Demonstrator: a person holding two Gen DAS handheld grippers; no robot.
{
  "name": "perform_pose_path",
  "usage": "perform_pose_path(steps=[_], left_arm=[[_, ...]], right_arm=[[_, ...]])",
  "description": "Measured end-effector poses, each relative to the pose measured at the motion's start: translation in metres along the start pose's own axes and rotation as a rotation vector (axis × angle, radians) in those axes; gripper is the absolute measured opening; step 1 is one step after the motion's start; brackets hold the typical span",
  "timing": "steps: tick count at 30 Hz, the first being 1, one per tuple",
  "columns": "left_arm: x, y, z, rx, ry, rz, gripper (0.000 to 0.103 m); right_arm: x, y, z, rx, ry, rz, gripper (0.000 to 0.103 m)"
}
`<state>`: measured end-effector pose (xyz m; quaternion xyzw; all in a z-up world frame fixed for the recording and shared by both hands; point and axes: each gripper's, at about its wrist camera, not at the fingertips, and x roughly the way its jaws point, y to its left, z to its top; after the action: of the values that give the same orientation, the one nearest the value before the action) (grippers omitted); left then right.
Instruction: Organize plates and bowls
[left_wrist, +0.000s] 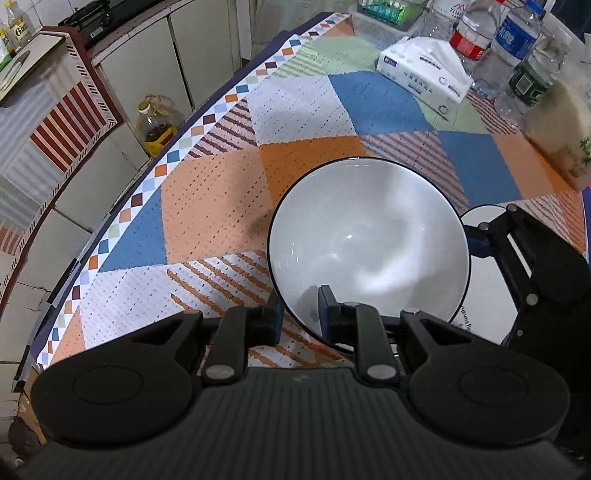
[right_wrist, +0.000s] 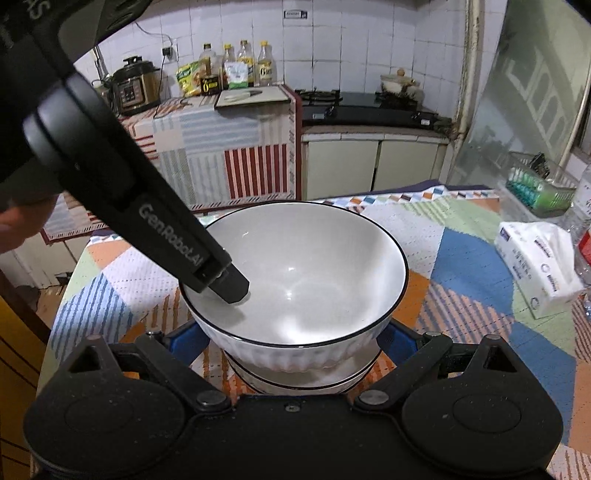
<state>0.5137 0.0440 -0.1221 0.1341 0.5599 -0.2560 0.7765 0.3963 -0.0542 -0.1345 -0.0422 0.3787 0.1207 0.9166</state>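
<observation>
**Glazed bowl pinched at rim, plate below**

Ceramic, white, dark-edged: bowl (left_wrist: 369, 243) sits over a plate (right_wrist: 295, 384) on the patterned tablecloth (left_wrist: 207, 206). Left gripper (left_wrist: 299, 314) is clamped on the near rim, one pad inside, one outside. Right gripper (right_wrist: 291, 343) straddles the plate with pads wide; whether they press it, I cannot tell. Stiff, slick, chippable; a one-sided rim hold will likely tilt.

white black-rimmed bowl (right_wrist: 314, 273), patchwork tablecloth (left_wrist: 229, 206)
</observation>
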Motion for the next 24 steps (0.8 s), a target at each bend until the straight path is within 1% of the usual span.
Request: perform_pose_path(steps=[3,6,8,10,13,15,17,19,21,23,24], left_arm=[[0.005,0.000,0.001,0.014,0.008,0.024,0.018],[0.006,-0.004,0.002,0.045,-0.009,0.067,0.018],[0.008,-0.007,0.003,0.056,-0.007,0.079,0.018],[0.011,-0.007,0.004,0.059,-0.003,0.080,0.018],[0.016,-0.006,0.002,0.040,0.006,0.061,0.018],[0.020,-0.005,0.000,0.023,0.008,0.063,0.019],[0.021,-0.003,-0.002,0.001,-0.005,0.059,0.019],[0.016,0.001,-0.004,-0.027,-0.029,0.039,0.020],[0.008,0.007,-0.005,-0.064,-0.059,0.001,0.023],[0.000,0.015,-0.006,-0.106,-0.088,-0.035,0.024],[-0.003,0.018,-0.006,-0.125,-0.098,-0.046,0.032]], right_arm=[[0.005,0.002,-0.001,-0.033,0.019,-0.017,0.098],[0.006,0.005,-0.001,-0.048,0.038,-0.015,0.097],[0.007,0.009,0.000,-0.082,0.048,-0.037,0.098],[0.007,0.010,0.001,-0.084,0.063,-0.043,0.099],[0.006,0.008,0.000,-0.060,0.066,-0.049,0.101],[0.005,0.007,-0.003,-0.040,0.061,-0.054,0.101],[0.003,0.010,-0.007,-0.046,0.049,-0.072,0.101],[-0.001,0.014,-0.009,-0.053,0.041,-0.095,0.101],[-0.007,0.016,-0.010,-0.045,0.035,-0.117,0.101],[-0.017,0.016,-0.013,-0.003,0.021,-0.135,0.101],[-0.026,0.017,-0.016,0.043,0.002,-0.138,0.101]])
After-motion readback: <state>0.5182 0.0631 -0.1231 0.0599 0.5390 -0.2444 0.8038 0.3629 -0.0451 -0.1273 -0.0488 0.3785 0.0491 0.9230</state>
